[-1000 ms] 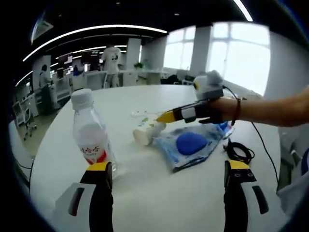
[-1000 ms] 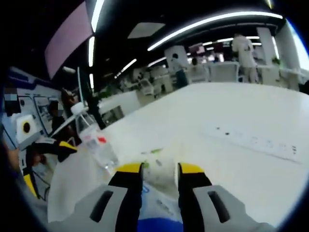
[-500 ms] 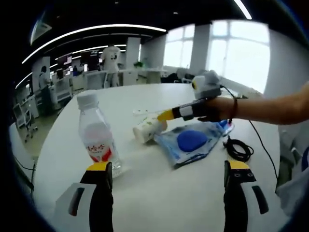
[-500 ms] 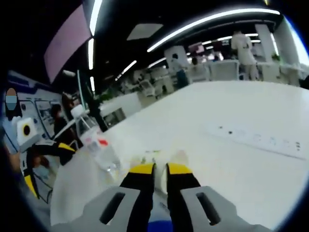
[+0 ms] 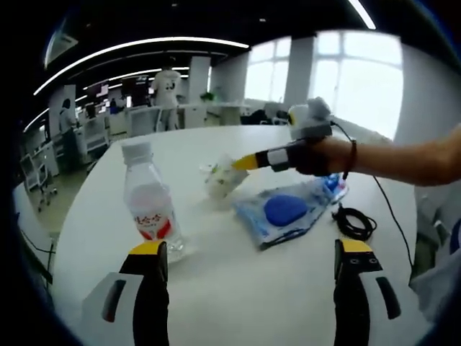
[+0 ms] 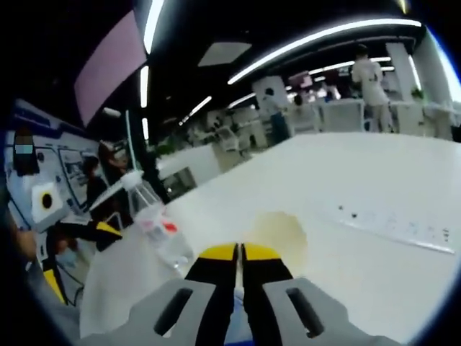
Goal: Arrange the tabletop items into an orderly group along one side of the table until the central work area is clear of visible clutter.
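White paper, printed with a little green, makes up the cup that the right gripper pinches by the rim and holds tilted, clear of the table. Pinching the thin wall is probably the easiest hold on something that light, and lifting it (rather than sliding it) keeps it from dragging across the blue-and-white plastic packet lying just beside it. I judge the cup is about to be carried to the side where the other items sit.

Near the cup stands a clear water bottle with a white cap and a red label, upright, just ahead of the left gripper, whose jaws are spread wide with nothing between them; it looks to be waiting its turn, perhaps for the bottle. A black cable is coiled beyond the packet, near the person's forearm.

From the right gripper view, the yellow-tipped jaws of the right gripper are drawn almost together, with only a sliver of the rim between them, and the cup shows its open mouth, a pale creamy round, which the left gripper view cannot give. That view also picks out the bottle from its other side and a white power strip lying further along the table. The left gripper view, in turn, gives the packet, the cable and the cup's height off the table.
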The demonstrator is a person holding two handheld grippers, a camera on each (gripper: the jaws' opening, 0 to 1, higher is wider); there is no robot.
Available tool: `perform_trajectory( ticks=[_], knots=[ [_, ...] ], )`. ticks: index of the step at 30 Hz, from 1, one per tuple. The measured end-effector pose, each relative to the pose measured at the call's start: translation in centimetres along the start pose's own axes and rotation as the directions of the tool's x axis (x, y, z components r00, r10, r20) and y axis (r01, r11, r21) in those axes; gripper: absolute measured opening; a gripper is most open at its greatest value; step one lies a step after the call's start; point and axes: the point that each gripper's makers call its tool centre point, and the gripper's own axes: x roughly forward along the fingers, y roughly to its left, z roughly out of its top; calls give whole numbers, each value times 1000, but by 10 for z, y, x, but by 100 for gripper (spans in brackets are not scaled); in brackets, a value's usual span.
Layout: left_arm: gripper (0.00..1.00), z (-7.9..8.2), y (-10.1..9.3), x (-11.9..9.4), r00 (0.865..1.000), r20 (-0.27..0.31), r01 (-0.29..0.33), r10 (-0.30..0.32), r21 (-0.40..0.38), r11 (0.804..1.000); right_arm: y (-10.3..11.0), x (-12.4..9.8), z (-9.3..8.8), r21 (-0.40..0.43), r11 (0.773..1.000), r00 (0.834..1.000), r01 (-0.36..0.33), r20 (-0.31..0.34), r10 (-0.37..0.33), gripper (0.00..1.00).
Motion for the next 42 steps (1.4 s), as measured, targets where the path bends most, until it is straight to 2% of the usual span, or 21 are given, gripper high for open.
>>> perform_trajectory(
  ticks=[3, 5, 11, 12, 18, 20, 23, 29, 34, 39, 42],
  knots=[
    [95, 0, -1, -2, 1000, -1, 3, -3, 4, 1000, 7, -1, 3, -38, 999, 1000, -8, -14, 8, 0],
    [95, 1, -2, -4, 1000, 0, 4, -4, 9, 1000, 12, -3, 2, -94, 996, 999, -11, -46, 7, 0],
    [95, 2, -3, -9, 1000, -12, 4, -4, 16, 1000, 28, -4, -2, -150, 988, 993, -38, -116, 20, 0],
    [95, 2, -3, -10, 1000, -12, 5, -5, 16, 1000, 31, -6, -4, -188, 981, 990, -43, -140, 16, 0],
    [97, 2, -5, -18, 1000, -19, 12, -11, 20, 1000, 55, -6, -3, -278, 956, 981, -96, -190, 43, 0],
    [97, 2, -6, -21, 1000, -17, 10, -10, 20, 1000, 61, -6, -5, -313, 942, 974, -119, -220, 50, 0],
    [97, 0, -6, -24, 1000, -24, 9, -8, 22, 1000, 70, -6, -12, -391, 908, 959, -151, -282, 38, 0],
    [97, -3, -8, -32, 999, -24, 21, -21, 18, 1000, 86, -1, -21, -420, 884, 939, -207, -340, 58, 0],
    [97, -12, -8, -39, 999, -48, 25, -24, 21, 999, 95, 6, -33, -464, 848, 912, -256, -406, 53, 0],
    [97, -15, -5, -44, 999, -49, 16, -15, 11, 1000, 97, 13, -45, -496, 819, 890, -289, -454, 38, 0],
    [97, -16, -4, -46, 998, -54, 12, -12, 13, 1000, 97, 17, -49, -507, 809, 883, -297, -469, 30, 0]
  ],
)
